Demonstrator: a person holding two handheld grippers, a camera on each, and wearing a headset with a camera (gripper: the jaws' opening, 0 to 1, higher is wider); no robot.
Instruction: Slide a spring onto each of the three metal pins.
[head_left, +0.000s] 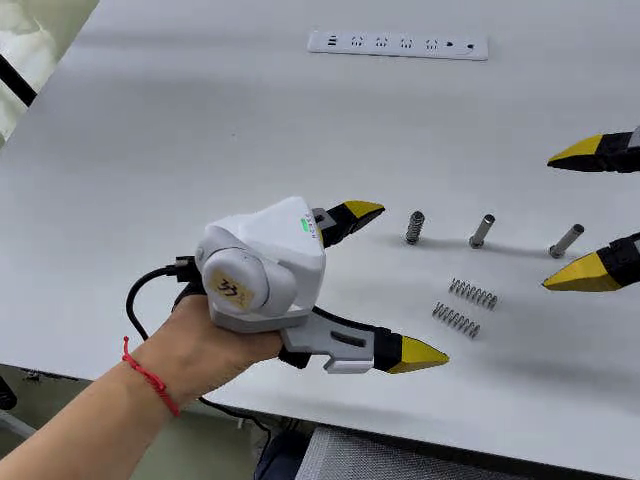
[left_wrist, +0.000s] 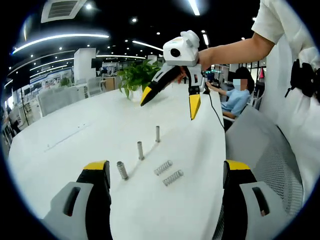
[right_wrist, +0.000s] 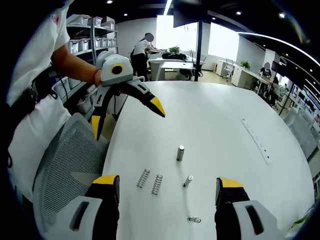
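Observation:
Three metal pins stand in a row on the white table (head_left: 200, 150). The left pin (head_left: 415, 227) (left_wrist: 122, 170) (right_wrist: 180, 152) carries a spring. The middle pin (head_left: 482, 231) (left_wrist: 140, 150) (right_wrist: 188, 181) and the right pin (head_left: 566, 240) (left_wrist: 157, 133) (right_wrist: 194, 219) are bare. Two loose springs (head_left: 473, 293) (head_left: 456, 320) lie in front of them, also seen as springs (left_wrist: 163, 167) (left_wrist: 173, 177) (right_wrist: 143, 178) (right_wrist: 157, 184). My left gripper (head_left: 392, 281) (left_wrist: 165, 165) (right_wrist: 127, 116) is open and empty, left of the pins. My right gripper (head_left: 562, 215) (right_wrist: 168, 181) (left_wrist: 170, 102) is open and empty at the right.
A white power strip (head_left: 398, 44) (right_wrist: 257, 140) lies at the far side of the table. A grey mesh chair (head_left: 400, 460) (right_wrist: 65, 165) stands below the table's near edge. People sit at desks in the office behind.

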